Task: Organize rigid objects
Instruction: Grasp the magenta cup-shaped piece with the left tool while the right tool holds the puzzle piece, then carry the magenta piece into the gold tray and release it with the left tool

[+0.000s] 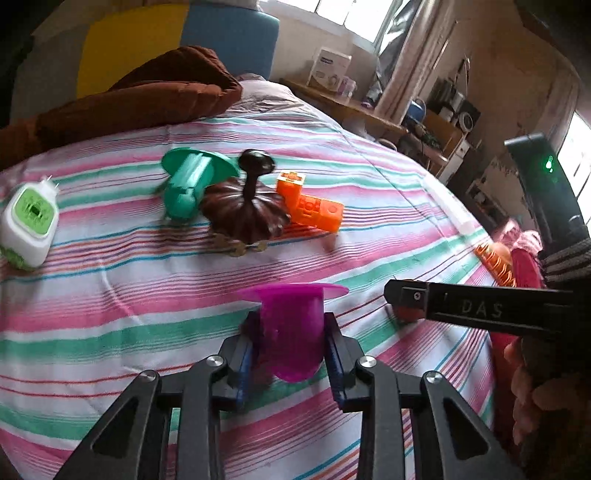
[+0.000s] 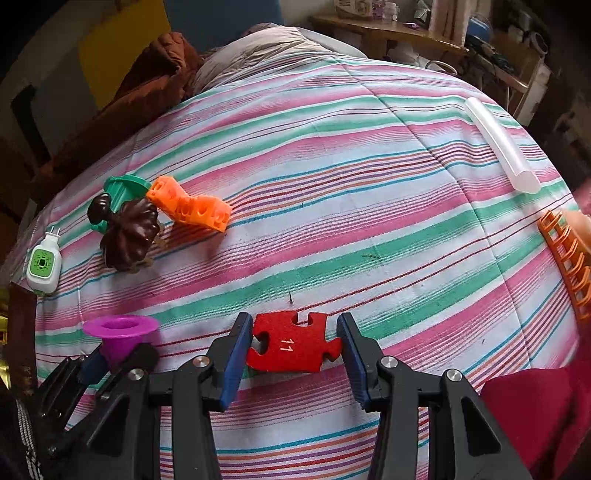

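a purple flanged cup (image 1: 291, 328) is seen clamped between the blue pads of the left gripper (image 1: 290, 354), its flat rim turned away from the gripper and its body lying along the fingers. a red puzzle piece (image 2: 293, 345), marked with the number 11, is seen gripped at its two side edges by the right gripper (image 2: 293, 343), flat against the cloth. in the right wrist view the left gripper is shown to the left of the right one, the cup rim uppermost.

beyond the left gripper a cluster is laid out: a green flanged cup (image 1: 192, 181) on its side, a dark brown ridged lid with a knob (image 1: 245, 214) touching it, and an orange perforated block (image 1: 312, 205) just beside the lid. further to the left a white and green plug-in device (image 1: 31, 225) is placed. ahead and to the right of the right gripper a translucent white tube (image 2: 500, 146) is laid near the cloth's edge, and an orange slotted basket (image 2: 565, 254) is cut off at the right border.

all items are supported by a striped bedspread (image 2: 332, 166) in pink, green and white. a brown quilt (image 1: 147, 96) is heaped at its far side. behind it yellow and blue wall panels (image 1: 147, 40), a wooden shelf (image 1: 347, 103) with boxes and a bright window (image 1: 351, 14) are visible.
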`<state>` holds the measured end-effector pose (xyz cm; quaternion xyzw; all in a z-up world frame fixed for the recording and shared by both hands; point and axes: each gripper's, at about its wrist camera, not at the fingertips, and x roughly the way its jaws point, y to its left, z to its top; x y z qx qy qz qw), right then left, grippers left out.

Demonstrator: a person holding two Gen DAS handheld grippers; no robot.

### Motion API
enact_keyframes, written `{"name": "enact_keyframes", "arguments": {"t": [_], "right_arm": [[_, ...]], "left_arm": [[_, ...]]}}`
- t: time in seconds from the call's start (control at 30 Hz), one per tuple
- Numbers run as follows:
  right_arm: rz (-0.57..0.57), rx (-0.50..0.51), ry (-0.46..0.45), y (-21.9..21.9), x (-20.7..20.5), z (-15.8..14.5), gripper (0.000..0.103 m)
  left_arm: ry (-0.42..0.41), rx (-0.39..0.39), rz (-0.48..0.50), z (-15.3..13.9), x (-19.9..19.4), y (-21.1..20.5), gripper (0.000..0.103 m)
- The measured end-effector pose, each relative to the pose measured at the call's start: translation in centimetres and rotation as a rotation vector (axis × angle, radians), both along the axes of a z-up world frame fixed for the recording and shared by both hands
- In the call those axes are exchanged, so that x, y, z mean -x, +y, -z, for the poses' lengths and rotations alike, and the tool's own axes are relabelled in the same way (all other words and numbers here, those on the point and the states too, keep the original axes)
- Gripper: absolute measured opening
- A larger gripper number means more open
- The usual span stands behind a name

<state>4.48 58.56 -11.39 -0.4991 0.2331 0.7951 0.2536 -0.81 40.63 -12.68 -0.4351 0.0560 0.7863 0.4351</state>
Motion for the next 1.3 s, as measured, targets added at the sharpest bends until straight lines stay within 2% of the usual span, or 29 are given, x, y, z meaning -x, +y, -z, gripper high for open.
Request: {"name": "enact_keyframes", "arguments": {"t": [0.1, 0.27, 0.4, 0.67, 0.97, 1.3], "right_arm": [[-0.007, 0.009, 0.013, 0.0, 0.3, 0.1, 0.048], [-0.034, 0.068, 0.088, -0.1, 0.7, -0.3, 0.048], [-0.087, 0.054, 0.126, -1.0, 1.2, -1.0, 0.048], [-0.113, 0.064, 0.110, -1.7, 1.3, -0.7, 0.048], [-0.149, 0.062, 0.082, -2.2, 1.9, 0.1, 0.048], [-0.145, 0.046, 0.077, -2.2, 1.7, 0.2, 0.048]], "left_arm": [[0.021, -0.011, -0.007, -0.1, -0.3, -1.4, 0.032], [0.017, -0.029, -0.023, -0.1, -0.7, -3.3, 0.032], [0.008, -0.023, -0.031, -0.4, -1.5, -5.0, 0.032], [-0.005, -0.064, 0.000, -2.3, -3.0, -9.2, 0.032], [-0.015, -0.157, -0.085, -5.4, -2.3, -15.4, 0.032], [-0.010, -0.198, -0.222, -6.8, 0.5, -22.5, 0.032]]}}
